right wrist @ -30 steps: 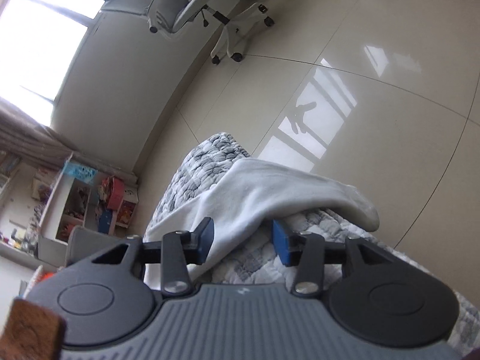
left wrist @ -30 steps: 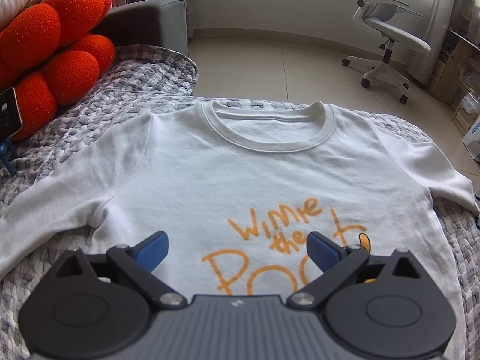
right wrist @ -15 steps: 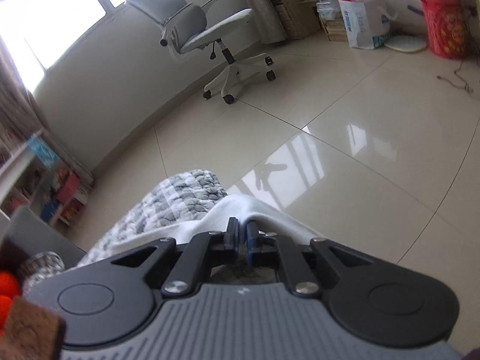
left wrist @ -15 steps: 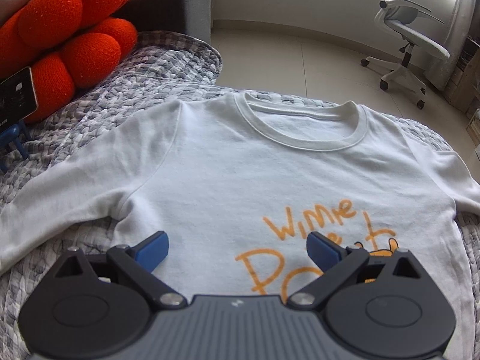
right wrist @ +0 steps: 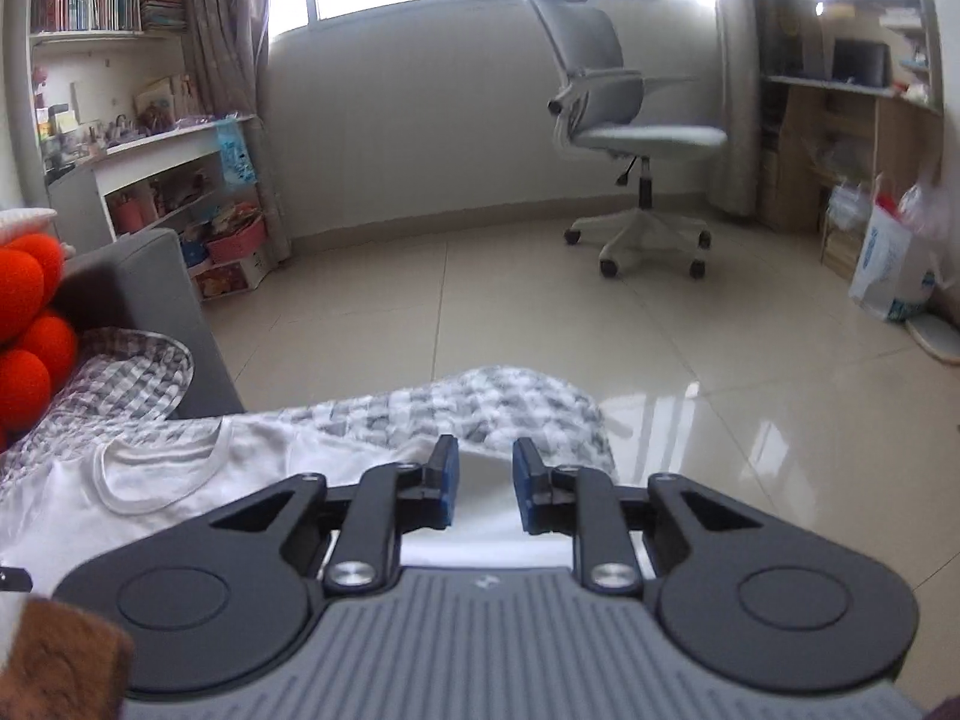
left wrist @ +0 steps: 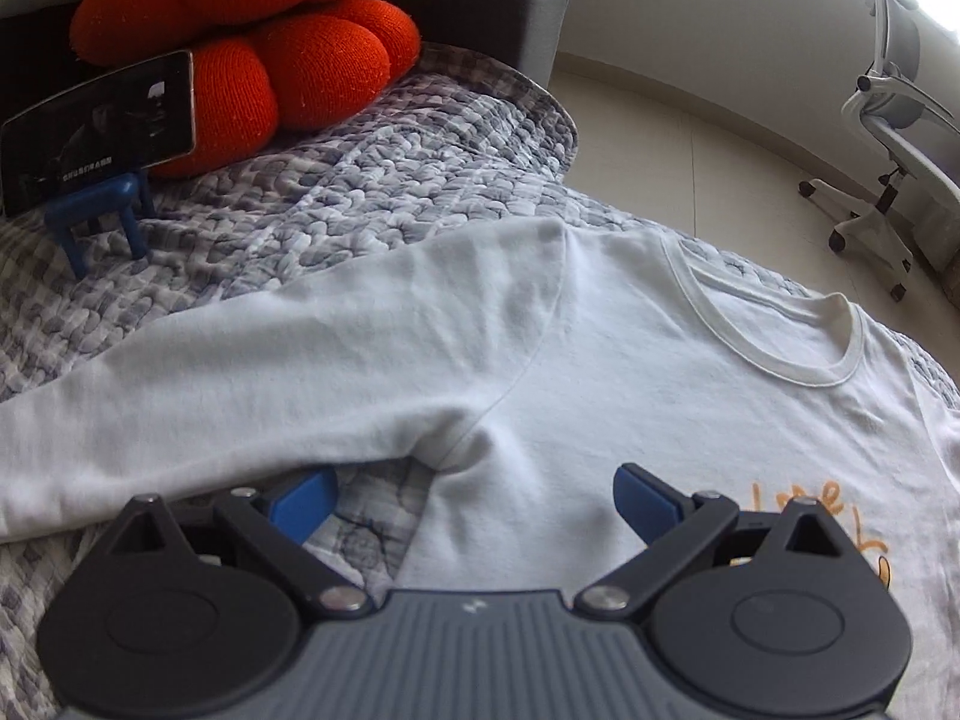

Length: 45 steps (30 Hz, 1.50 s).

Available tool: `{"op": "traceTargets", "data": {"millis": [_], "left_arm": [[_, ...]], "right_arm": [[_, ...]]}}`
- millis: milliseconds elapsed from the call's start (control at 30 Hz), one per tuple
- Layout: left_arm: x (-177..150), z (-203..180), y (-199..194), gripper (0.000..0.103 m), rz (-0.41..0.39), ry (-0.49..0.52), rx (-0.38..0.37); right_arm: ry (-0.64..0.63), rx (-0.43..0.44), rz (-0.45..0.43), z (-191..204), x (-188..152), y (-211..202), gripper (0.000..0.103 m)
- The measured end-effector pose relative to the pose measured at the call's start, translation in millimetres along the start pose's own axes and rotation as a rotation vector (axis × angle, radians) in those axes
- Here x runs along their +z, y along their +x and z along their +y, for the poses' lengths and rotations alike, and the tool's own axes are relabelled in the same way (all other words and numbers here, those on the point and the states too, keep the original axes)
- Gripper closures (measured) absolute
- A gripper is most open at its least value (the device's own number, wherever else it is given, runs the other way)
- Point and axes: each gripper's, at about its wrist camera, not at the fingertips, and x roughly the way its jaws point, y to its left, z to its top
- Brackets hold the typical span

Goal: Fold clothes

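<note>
Reaching: left gripper [left wrist: 471,492] poised over the armpit of the white T-shirt [left wrist: 630,372] — jaws wide apart, nothing held
Key relation: left sleeve [left wrist: 252,372] runs long and leftward from the jaws, its lower edge just ahead of the left blue pad; left gripper nearer, my guess is sleeve fold comes next
Right gripper [right wrist: 485,489]: jaws partly apart, a narrow gap, white cloth seen through it — no clamp visible
Shirt location: face up and flat on the grey patterned blanket [left wrist: 372,180], collar [left wrist: 774,330] away from the grippers
Shirt look: thin soft cotton, light wrinkles at the armpit, orange lettering [left wrist: 804,510] on the chest
Nearby: orange cushion [left wrist: 288,30], phone on blue stand [left wrist: 99,126]
</note>
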Motion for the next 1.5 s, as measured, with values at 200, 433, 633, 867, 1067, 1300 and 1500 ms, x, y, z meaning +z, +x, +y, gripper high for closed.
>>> {"op": "traceTargets", "data": {"millis": [200,433,633,867,1067,1300,1500], "left_arm": [[-0.1,4.0,2.2,0.004,0.000,0.019,0.004],[-2.6,7.3,3.9,0.004,-0.003,0.093,0.013],[-3.2,13.3,-1.7,0.004,-0.022,0.126,-0.007],[-6.9,31.7,-4.2,0.004,-0.010,0.140,-0.004],[-10.9,57.3,-12.8,0.004,-0.015,0.129,-0.011],[-19.0,62.2,-24.1,0.004,-0.038,0.166,0.015],[-27.1,63.9,-30.5,0.004,-0.041,0.212,0.075]], "right_arm": [[-0.125,0.259,0.180,28.9,-17.5,43.1,0.074],[-0.184,0.267,0.250,32.0,-41.8,71.4,0.093],[-0.199,0.272,0.266,35.5,-50.2,45.8,0.086],[-0.269,0.264,0.281,42.5,-73.6,2.0,0.079],[-0.257,0.267,0.284,29.1,-96.7,-39.5,0.079],[-0.224,0.251,0.287,18.8,-118.0,-73.9,0.079],[-0.277,0.239,0.290,25.1,-136.7,-103.3,0.079]]}}
